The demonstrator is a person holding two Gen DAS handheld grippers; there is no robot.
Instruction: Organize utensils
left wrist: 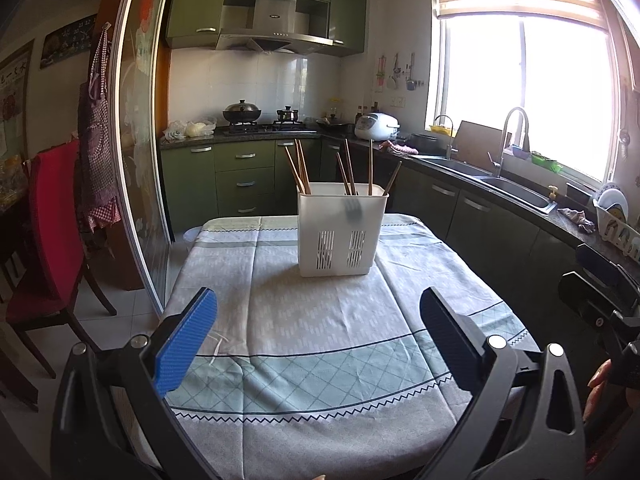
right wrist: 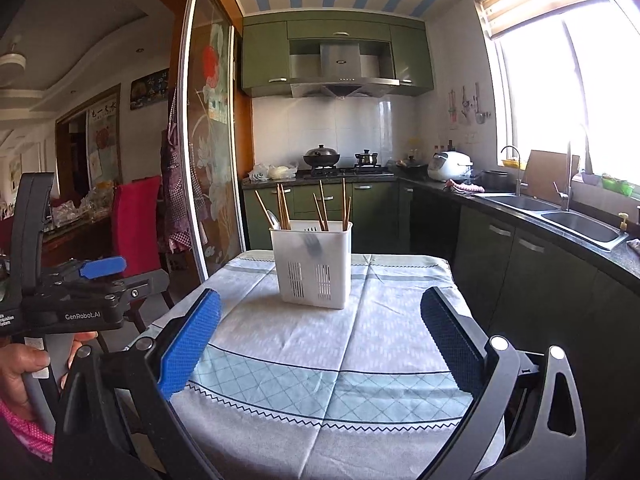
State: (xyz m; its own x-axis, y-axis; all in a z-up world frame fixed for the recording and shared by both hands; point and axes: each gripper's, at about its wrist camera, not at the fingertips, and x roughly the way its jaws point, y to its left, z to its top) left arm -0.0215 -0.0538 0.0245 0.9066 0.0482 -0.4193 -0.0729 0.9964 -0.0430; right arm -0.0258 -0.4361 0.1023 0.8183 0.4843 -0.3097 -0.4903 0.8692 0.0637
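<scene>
green cabinets (left wrist: 244, 172) line a sunlit kitchen with a bright window (left wrist: 528, 92).

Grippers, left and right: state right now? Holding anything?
Left gripper: open, holding nothing, above the tablecloth.
Right gripper: open, holding nothing, short of the utensil holder.

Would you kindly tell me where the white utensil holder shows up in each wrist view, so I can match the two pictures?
Left wrist view: the white utensil holder stands just right of centre, on the far half of the tablecloth, chopsticks sticking up.
Right wrist view: the same holder sits slightly left of centre, at the table's far end.
Shared landmark: the range hood above and behind it.
</scene>
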